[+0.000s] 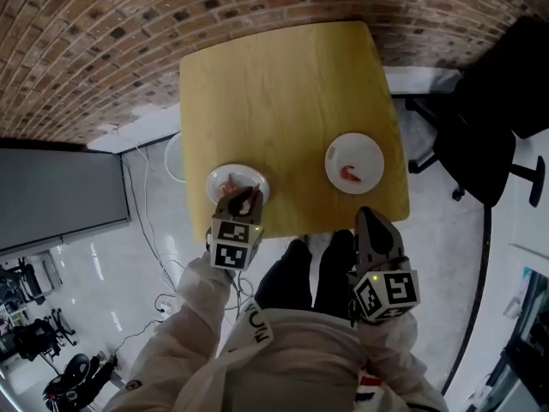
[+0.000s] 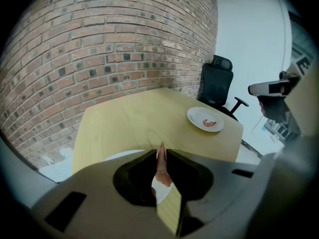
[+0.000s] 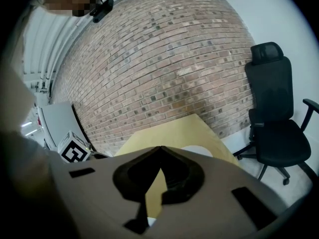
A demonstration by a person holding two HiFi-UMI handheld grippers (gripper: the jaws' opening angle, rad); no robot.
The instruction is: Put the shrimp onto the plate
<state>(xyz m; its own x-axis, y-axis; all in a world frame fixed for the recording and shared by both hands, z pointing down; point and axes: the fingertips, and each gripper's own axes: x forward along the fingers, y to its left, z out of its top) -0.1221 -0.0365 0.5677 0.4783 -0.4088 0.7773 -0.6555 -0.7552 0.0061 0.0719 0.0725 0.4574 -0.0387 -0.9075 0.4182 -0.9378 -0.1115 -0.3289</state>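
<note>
While our left tongs [image 2: 160,152] pinch a shrimp [image 2: 161,167] lengthwise just above the near plate [image 1: 221,178], the far plate [image 2: 197,116], already bearing a second shrimp [image 2: 211,123], lies well to their right across the surface [image 1: 283,101], nearer our closed, empty right tongs [image 3: 160,148].

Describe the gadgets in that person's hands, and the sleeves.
The left gripper and right gripper are grey-brown, each with two dark-lined jaws tapering to a point. Each carries a white cube printed with black square markers. The sleeves are cream and puffy, like a padded jacket.
</note>
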